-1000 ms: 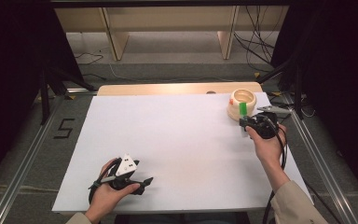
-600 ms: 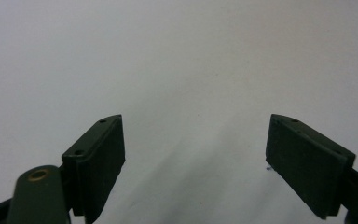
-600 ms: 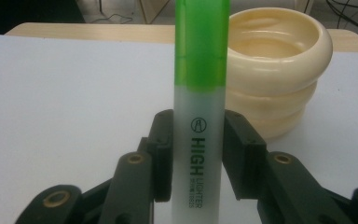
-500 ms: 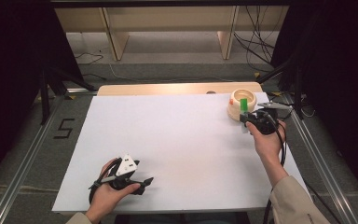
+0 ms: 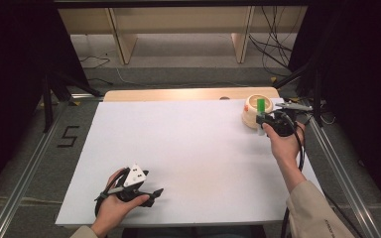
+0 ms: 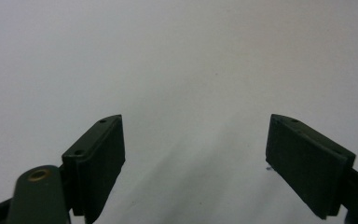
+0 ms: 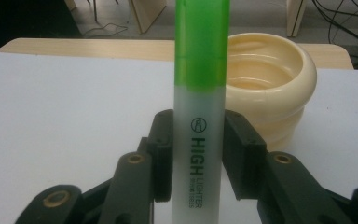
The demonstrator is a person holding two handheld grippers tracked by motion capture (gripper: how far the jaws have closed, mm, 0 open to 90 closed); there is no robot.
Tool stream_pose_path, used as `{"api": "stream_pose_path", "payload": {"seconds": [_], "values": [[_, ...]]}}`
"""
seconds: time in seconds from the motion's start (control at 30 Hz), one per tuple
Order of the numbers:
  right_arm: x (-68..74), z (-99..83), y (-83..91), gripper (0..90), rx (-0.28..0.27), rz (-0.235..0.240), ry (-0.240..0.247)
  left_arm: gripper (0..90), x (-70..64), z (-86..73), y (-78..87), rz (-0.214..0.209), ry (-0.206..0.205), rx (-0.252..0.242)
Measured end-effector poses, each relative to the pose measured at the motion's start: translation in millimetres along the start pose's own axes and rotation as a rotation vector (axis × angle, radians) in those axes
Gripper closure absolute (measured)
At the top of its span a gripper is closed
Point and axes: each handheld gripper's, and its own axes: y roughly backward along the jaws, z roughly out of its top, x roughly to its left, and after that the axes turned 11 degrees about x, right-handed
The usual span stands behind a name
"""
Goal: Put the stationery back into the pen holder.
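My right gripper (image 7: 198,149) is shut on a highlighter (image 7: 200,93) with a green cap and a frosted white barrel, held upright. A cream ribbed pot (image 7: 268,91) with an empty inside stands just behind it and to the right. In the high view the right gripper (image 5: 265,120) holds the highlighter (image 5: 261,106) at the near edge of the pot (image 5: 252,110), at the far right of the white sheet (image 5: 178,148). My left gripper (image 5: 151,194) rests low near the front left of the sheet. Its jaws stand wide open over bare white sheet (image 6: 182,70) in the left gripper view (image 6: 193,163).
The white sheet covers a wooden tabletop (image 5: 178,94) whose far strip shows bare. A metal clip-like object (image 5: 293,105) lies right of the pot. Metal rails (image 5: 25,173) run along both sides of the table. Cables (image 5: 273,44) lie on the floor beyond.
My right gripper has carried the highlighter away from the person and up, closer to the pot. The left gripper has stayed where it was.
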Motion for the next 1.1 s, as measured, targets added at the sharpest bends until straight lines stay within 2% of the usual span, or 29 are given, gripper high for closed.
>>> {"api": "stream_pose_path", "payload": {"seconds": [1.1], "values": [[-11.3, 22.0, -6.4, 66.4, -0.019, -0.023, -0.027, 19.6, -0.5, 0.0, -0.6, -0.002, 0.002, 0.001]]}}
